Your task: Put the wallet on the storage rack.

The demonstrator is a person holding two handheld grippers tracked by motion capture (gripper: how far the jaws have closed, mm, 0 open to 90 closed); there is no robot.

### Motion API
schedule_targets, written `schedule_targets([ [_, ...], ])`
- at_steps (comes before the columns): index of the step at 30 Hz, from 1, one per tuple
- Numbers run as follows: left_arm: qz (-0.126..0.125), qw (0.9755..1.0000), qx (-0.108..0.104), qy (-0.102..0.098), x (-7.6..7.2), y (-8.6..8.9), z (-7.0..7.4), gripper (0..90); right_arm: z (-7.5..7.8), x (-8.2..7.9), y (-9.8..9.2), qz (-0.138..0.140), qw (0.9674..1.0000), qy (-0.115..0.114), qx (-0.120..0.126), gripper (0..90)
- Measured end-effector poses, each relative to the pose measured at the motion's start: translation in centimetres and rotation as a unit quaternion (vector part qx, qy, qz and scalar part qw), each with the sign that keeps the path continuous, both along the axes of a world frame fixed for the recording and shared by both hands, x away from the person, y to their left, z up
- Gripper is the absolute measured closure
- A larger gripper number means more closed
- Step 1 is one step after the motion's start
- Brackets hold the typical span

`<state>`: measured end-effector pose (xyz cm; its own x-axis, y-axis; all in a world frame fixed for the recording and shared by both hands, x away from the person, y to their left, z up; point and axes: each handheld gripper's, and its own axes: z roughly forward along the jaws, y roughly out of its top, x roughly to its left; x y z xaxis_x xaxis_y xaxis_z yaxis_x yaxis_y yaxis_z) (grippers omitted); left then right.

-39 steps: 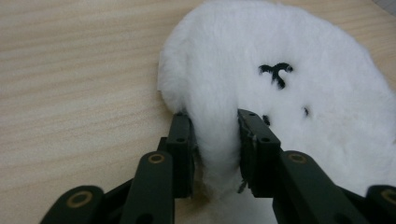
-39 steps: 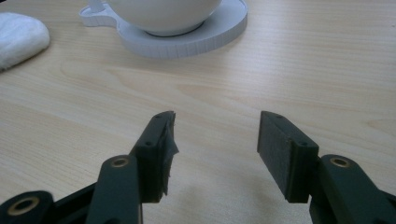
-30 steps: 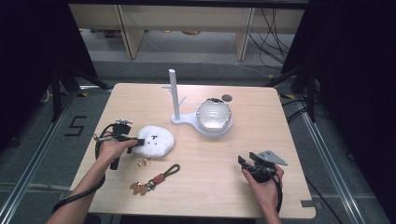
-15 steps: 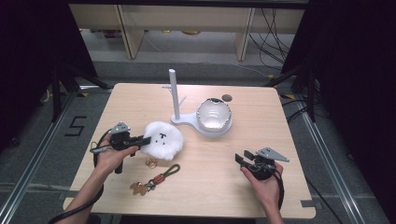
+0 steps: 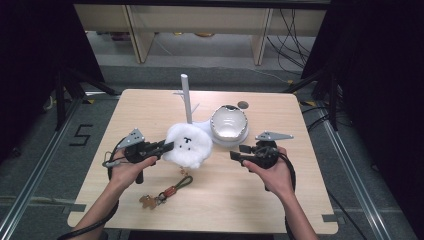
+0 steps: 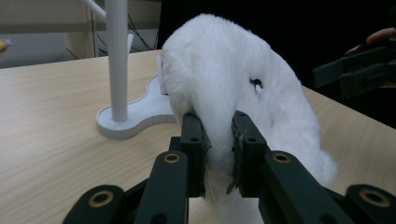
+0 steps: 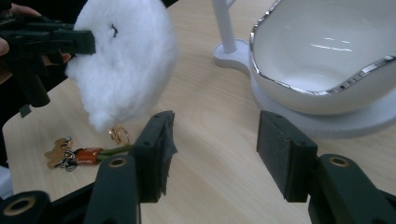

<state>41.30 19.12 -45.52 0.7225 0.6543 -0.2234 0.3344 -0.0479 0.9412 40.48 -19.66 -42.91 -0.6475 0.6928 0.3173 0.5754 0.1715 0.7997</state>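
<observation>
A white fluffy plush [image 5: 188, 145] with a small face hangs just above the table, and my left gripper [image 5: 167, 146] is shut on its edge. In the left gripper view both pads pinch the fur [image 6: 233, 84] at the gripper [image 6: 218, 135]. My right gripper [image 5: 237, 152] is held to the right of the plush, in front of the bowl. Its jaws have just been opening, and the right gripper [image 7: 215, 140] stands open with nothing between its pads. The plush [image 7: 123, 56] hangs to its upper left.
A white stand with an upright post [image 5: 186, 97] and a silver-rimmed white bowl [image 5: 229, 123] sit behind the plush. A keychain [image 5: 162, 192] with a brown figure and a gold ring [image 5: 185, 172] lies on the wooden table [image 5: 300, 200]. A small dark disc [image 5: 243, 105] lies behind the bowl.
My left gripper has lifted the plush off the table and carried it right, toward the stand. My right gripper has risen and moved left toward the middle.
</observation>
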Motion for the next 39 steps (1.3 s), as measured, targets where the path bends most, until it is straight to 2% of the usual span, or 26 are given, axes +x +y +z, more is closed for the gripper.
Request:
schedule_targets([
  [1, -0.004, 1.0, -0.001, -0.002, 0.1, -0.2, 0.1, 76.7, 0.2, 0.6, 0.2, 0.015, 0.9998, -0.005, -0.009, 45.8],
  [2, -0.005, 1.0, 0.0, -0.004, 0.1, -0.4, 0.1, 76.6, 0.6, 0.7, 0.7, 0.017, 0.9998, 0.01, -0.008, 45.5],
  [3, -0.006, 1.0, 0.002, -0.007, 0.1, -0.7, 0.1, 76.6, 0.7, 1.2, 0.9, 0.029, 0.9995, 0.001, -0.015, 45.2],
  [4, -0.009, 0.9999, -0.002, -0.007, 0.2, -0.8, 0.1, 76.6, 1.0, 1.6, 1.4, 0.035, 0.9991, 0.004, -0.022, 44.4],
  [6, -0.009, 0.9999, -0.004, -0.007, 0.2, -1.2, 0.3, 76.6, 1.3, 2.0, 2.1, 0.044, 0.9985, 0.027, -0.019, 42.9],
  [9, -0.012, 0.9998, -0.008, -0.013, 0.2, -1.8, 0.4, 76.6, 1.4, 2.8, 2.9, 0.051, 0.9978, 0.023, -0.034, 42.4],
  [10, -0.014, 0.9998, -0.008, -0.013, 0.2, -1.9, 0.5, 76.6, 1.3, 3.0, 3.2, 0.055, 0.9976, 0.023, -0.034, 42.2],
  [11, -0.018, 0.9996, -0.015, -0.018, 0.3, -2.1, 0.5, 76.6, 1.3, 3.0, 3.5, 0.054, 0.9975, 0.033, -0.03, 42.1],
  [12, -0.013, 0.9997, -0.009, -0.016, 0.2, -2.2, 0.6, 76.6, 1.1, 3.3, 3.7, 0.063, 0.9973, 0.029, -0.023, 41.9],
  [13, -0.015, 0.9997, -0.011, -0.017, 0.2, -2.3, 0.6, 76.6, 1.1, 3.2, 3.9, 0.058, 0.9973, 0.039, -0.02, 41.6],
  [14, -0.014, 0.9997, -0.011, -0.018, 0.2, -2.4, 0.6, 76.6, 0.9, 3.5, 3.9, 0.061, 0.9974, 0.028, -0.024, 41.2],
  [15, -0.015, 0.9997, -0.009, -0.019, 0.2, -2.4, 0.6, 76.6, 0.9, 3.4, 4.0, 0.057, 0.9972, 0.044, -0.018, 41.2],
  [16, -0.015, 0.9997, -0.009, -0.02, 0.2, -2.4, 0.6, 76.6, 0.8, 3.7, 3.9, 0.061, 0.9974, 0.033, -0.02, 41.2],
  [20, -0.011, 0.9996, -0.013, -0.022, 0.1, -2.5, 0.6, 76.6, 0.8, 3.8, 4.0, 0.058, 0.9974, 0.043, -0.001, 41.3],
  [22, -0.011, 0.9995, -0.018, -0.023, 0.1, -2.7, 0.7, 76.6, 0.9, 3.9, 4.1, 0.053, 0.9977, 0.043, 0.0, 41.3],
  [23, -0.011, 0.9995, -0.018, -0.023, 0.1, -2.7, 0.7, 76.6, 0.8, 4.0, 4.1, 0.06, 0.9975, 0.038, 0.003, 41.4],
  [25, -0.011, 0.9994, -0.021, -0.025, 0.1, -2.9, 0.8, 76.6, 0.9, 3.9, 4.4, 0.059, 0.997, 0.05, 0.007, 42.0],
  [26, -0.011, 0.9994, -0.021, -0.026, 0.1, -3.0, 0.8, 76.6, 0.8, 3.9, 4.5, 0.057, 0.9972, 0.048, 0.004, 42.6],
  [28, -0.013, 0.999, -0.03, -0.031, 0.1, -3.1, 0.8, 76.6, 0.9, 4.0, 4.6, 0.053, 0.9972, 0.053, 0.002, 45.7],
  [29, -0.009, 0.9992, -0.025, -0.029, 0.0, -3.1, 0.9, 76.6, 0.8, 4.0, 4.7, 0.058, 0.997, 0.052, 0.005, 48.3],
  [33, -0.007, 0.999, -0.034, -0.03, 0.0, -3.2, 0.9, 76.5, 0.9, 4.1, 4.6, 0.058, 0.9969, 0.05, 0.018, 62.2],
  [34, -0.006, 0.9989, -0.036, -0.029, 0.0, -3.2, 0.9, 76.5, 1.1, 4.1, 4.5, 0.053, 0.9971, 0.051, 0.015, 65.5],
  [35, -0.005, 0.9989, -0.037, -0.029, 0.0, -3.2, 0.9, 76.4, 1.1, 4.0, 4.5, 0.057, 0.9965, 0.054, 0.027, 68.3],
  [39, -0.006, 0.9987, -0.044, -0.028, 0.1, -3.4, 0.8, 75.7, 1.7, 3.9, 4.2, 0.053, 0.9974, 0.04, 0.027, 75.4],
])
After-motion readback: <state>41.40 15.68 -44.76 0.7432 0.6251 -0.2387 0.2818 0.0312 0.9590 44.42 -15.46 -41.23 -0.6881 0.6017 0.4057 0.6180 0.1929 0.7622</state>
